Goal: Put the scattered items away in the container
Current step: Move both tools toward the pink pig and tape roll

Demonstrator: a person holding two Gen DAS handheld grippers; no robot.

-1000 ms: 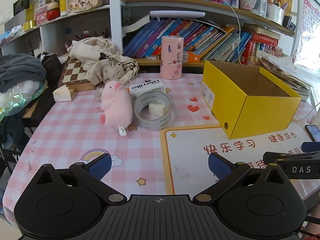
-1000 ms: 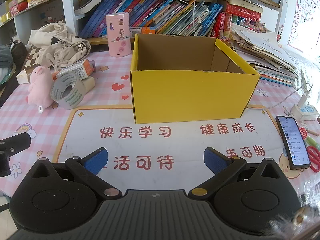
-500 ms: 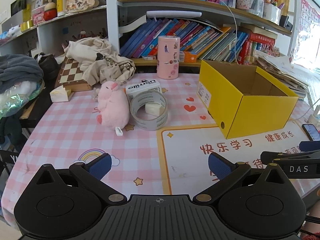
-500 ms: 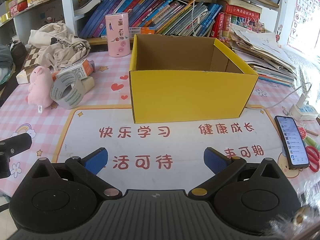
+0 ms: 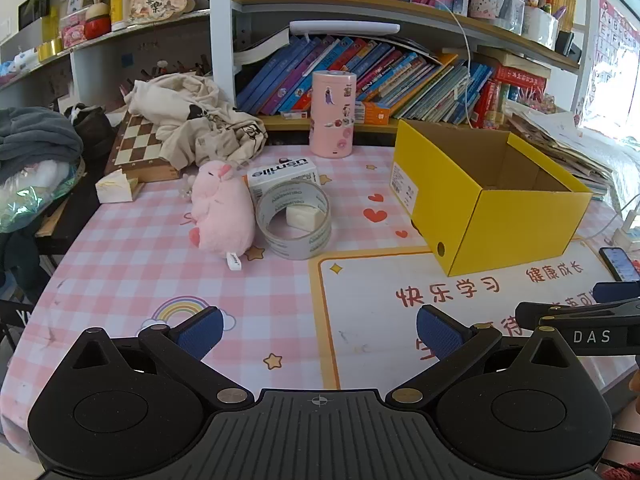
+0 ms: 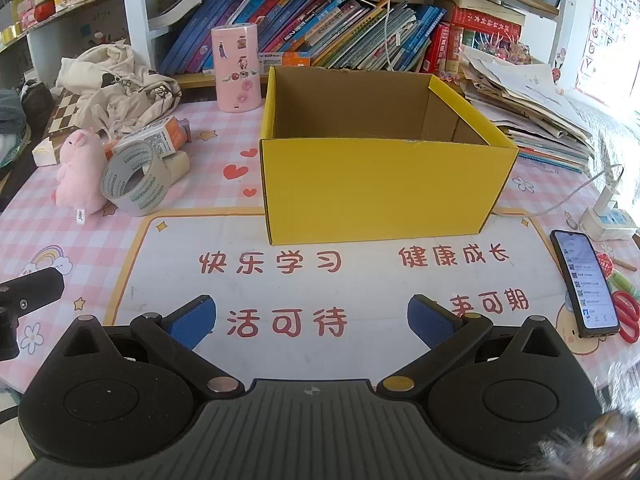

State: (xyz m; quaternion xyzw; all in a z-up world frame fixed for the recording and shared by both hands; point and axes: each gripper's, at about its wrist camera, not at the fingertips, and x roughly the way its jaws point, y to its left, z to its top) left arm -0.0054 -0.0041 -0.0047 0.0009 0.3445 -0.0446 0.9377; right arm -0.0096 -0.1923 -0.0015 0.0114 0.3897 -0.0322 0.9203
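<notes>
An open yellow box [image 5: 492, 204] [image 6: 380, 188] stands on the table, and its inside shows empty. Left of it lie a pink plush pig [image 5: 222, 210] [image 6: 78, 172], a clear tape roll [image 5: 294, 218] [image 6: 134, 182] standing on edge, a white usmile carton [image 5: 282, 174] [image 6: 154, 140] and a small cream block [image 5: 304, 216] seen through the roll. My left gripper [image 5: 318, 334] is open and empty, well short of the items. My right gripper [image 6: 310, 322] is open and empty in front of the box.
A pink cylinder [image 5: 333, 114] stands behind the items. A chessboard [image 5: 138, 146] with crumpled cloth [image 5: 196, 124] lies at the back left. A phone [image 6: 584, 282], red scissors [image 6: 628, 316] and a power strip [image 6: 608, 220] lie at the right. Bookshelves [image 5: 380, 76] line the back.
The left gripper's view has drifted slightly, so the items and the box sit a little lower and further left. The right gripper has barely moved. Both stay open.
</notes>
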